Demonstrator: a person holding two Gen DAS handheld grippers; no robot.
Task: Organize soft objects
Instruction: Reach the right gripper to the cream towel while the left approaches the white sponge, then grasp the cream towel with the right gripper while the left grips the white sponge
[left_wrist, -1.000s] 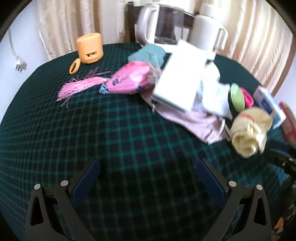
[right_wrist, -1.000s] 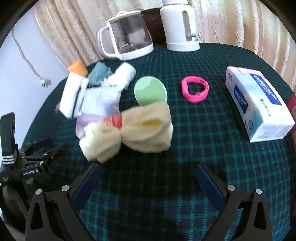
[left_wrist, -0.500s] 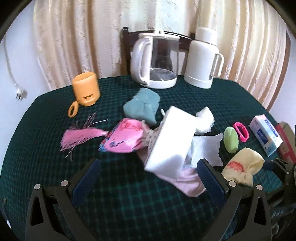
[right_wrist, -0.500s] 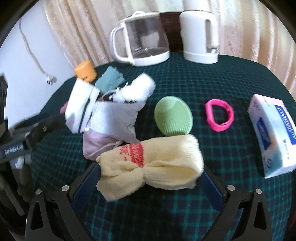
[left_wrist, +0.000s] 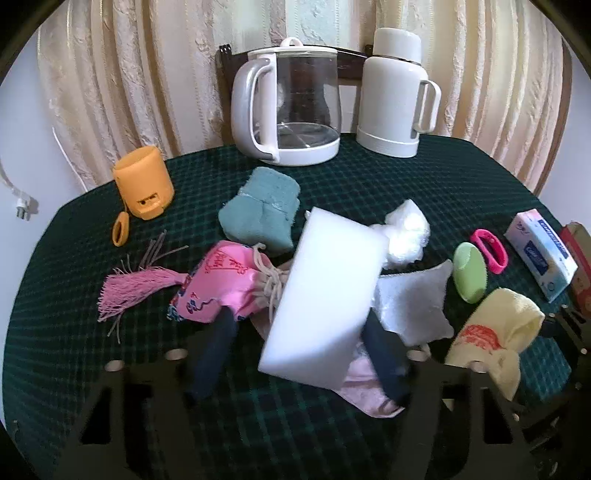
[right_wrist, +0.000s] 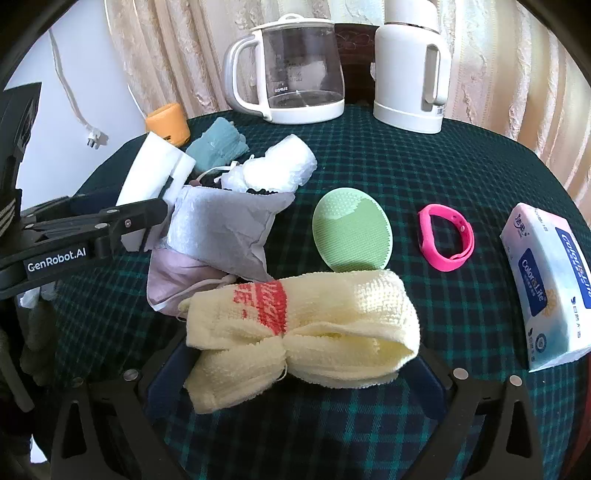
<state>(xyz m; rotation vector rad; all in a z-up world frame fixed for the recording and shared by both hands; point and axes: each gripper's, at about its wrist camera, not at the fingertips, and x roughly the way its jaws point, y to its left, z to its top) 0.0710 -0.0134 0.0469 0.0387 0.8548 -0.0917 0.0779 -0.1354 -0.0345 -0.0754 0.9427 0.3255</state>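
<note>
A white foam sponge block (left_wrist: 325, 295) stands tilted on a pile of soft things: a pink satin pouch (left_wrist: 218, 284), a lilac cloth (left_wrist: 365, 384), a grey cloth (left_wrist: 410, 299), a white fluffy wad (left_wrist: 406, 232) and a teal towel (left_wrist: 262, 214). My left gripper (left_wrist: 299, 350) is open with its fingers either side of the sponge's lower end. A rolled cream towel with red print (right_wrist: 303, 328) lies between the open fingers of my right gripper (right_wrist: 291, 384). It also shows in the left wrist view (left_wrist: 495, 332).
A glass kettle (left_wrist: 291, 107) and a white thermos jug (left_wrist: 395, 92) stand at the back of the green plaid table (left_wrist: 406, 177). An orange speaker (left_wrist: 144, 181), a green silicone pad (right_wrist: 351, 232), a pink wristband (right_wrist: 447, 236) and a tissue pack (right_wrist: 550, 288) lie around.
Both grippers have moved forward. My left fingers now flank the sponge, and my right fingers now flank the cream towel.
</note>
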